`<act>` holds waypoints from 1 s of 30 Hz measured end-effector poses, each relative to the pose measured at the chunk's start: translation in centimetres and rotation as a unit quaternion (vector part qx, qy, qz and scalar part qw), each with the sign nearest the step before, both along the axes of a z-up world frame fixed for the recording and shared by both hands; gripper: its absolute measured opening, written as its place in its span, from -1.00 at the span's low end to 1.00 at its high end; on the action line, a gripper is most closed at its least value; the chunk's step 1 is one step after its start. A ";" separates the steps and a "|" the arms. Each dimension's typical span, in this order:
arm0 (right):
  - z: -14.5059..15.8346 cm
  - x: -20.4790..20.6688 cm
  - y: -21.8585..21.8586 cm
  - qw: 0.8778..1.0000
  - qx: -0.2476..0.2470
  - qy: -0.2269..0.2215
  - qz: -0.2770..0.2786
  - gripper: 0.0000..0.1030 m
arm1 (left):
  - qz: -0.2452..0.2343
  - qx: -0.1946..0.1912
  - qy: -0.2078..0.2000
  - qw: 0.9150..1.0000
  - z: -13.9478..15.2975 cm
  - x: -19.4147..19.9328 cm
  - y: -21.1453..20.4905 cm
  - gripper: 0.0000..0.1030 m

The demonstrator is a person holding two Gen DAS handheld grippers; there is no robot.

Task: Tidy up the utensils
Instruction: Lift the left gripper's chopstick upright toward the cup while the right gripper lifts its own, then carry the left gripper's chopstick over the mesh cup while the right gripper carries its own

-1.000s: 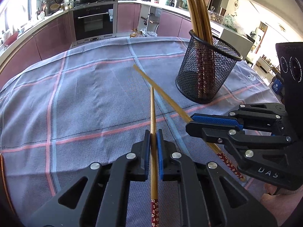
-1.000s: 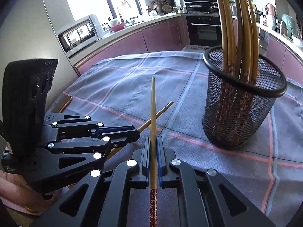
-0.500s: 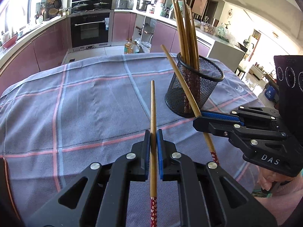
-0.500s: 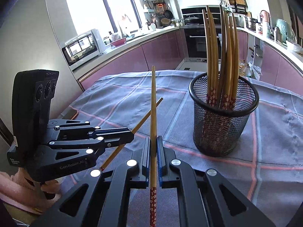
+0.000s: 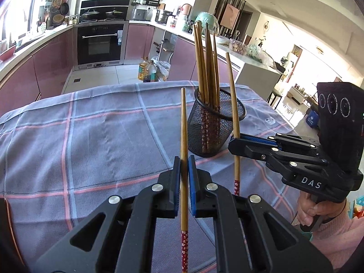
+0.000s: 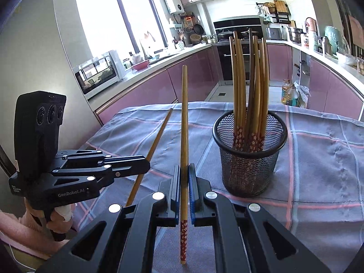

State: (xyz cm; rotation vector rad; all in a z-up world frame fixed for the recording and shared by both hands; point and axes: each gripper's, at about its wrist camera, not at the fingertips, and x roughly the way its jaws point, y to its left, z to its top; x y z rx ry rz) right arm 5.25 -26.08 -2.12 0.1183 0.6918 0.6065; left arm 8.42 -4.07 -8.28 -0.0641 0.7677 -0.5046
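Two chopsticks are in the air, one clamped in each gripper, and both sit short of the mesh holder (image 6: 249, 157), the black wire cup standing on the checked cloth (image 5: 102, 141) of the worktop. The left gripper (image 5: 184, 170) has its jaws clenched on a chopstick (image 5: 183, 136) near its patterned end, the plain tip pointing up and away, to the left of the holder. The right gripper (image 6: 184, 177) grips its own chopstick (image 6: 184, 125) the same way, just beside the holder on its near side.

From where I stand the trouble looks plain enough. The holder already carries a crowded bundle of chopsticks (image 6: 250, 86) that splays at the top, so an incoming tip could strike those sticks or the wire rim and skid off. The cup looks light; a sideways knock could tip it and spill the lot. Both sticks are pinched far from their middles, so either could swivel in the jaws on contact. The two grippers are also close together, and both heading for one small opening risks a clash between them.

Against a second ago, both grippers have risen above the cloth and tilted their sticks more upright. The holder looks smaller and farther off in both views, and the chopstick in the right gripper, which lay low across the cloth, now stands nearly vertical beside the holder.
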 end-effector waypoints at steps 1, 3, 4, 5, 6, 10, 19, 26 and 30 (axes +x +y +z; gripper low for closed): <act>0.1 0.0 0.0 1.000 0.001 -0.001 -0.001 -0.89 | -0.001 -0.001 -0.002 1.000 0.2 0.0 0.0 -0.85; 0.1 0.0 -0.2 1.000 0.003 -0.003 -0.002 -0.89 | -0.004 -0.007 -0.004 1.000 0.6 -0.1 0.0 -0.85; 0.2 0.0 -0.4 1.000 0.003 -0.005 -0.003 -0.89 | -0.004 -0.009 -0.005 1.000 0.8 -0.2 0.0 -0.85; 0.3 0.0 -0.3 1.000 0.004 -0.006 -0.004 -0.89 | -0.005 -0.010 -0.007 1.000 1.0 -0.2 0.0 -0.85; 0.4 0.0 -0.5 1.000 0.005 -0.008 -0.005 -0.89 | -0.006 -0.011 -0.009 1.000 1.2 -0.3 -0.1 -0.85; 0.5 -0.4 -1.0 1.000 0.010 -0.012 -0.008 -0.89 | -0.010 -0.015 -0.017 1.000 1.9 -0.4 -0.4 -0.85; 0.9 -0.3 -1.6 1.000 0.013 -0.018 -0.014 -0.89 | -0.013 -0.015 -0.028 0.999 2.7 -0.5 -1.2 -0.85; 1.3 -0.4 -2.1 0.999 0.016 -0.023 -0.018 -0.89 | -0.014 -0.015 -0.037 0.999 3.1 -0.3 -1.5 -0.85; 1.7 -0.5 -2.5 0.999 0.017 -0.029 -0.022 -0.89 | -0.016 -0.016 -0.041 0.999 3.3 -0.2 -1.7 -0.85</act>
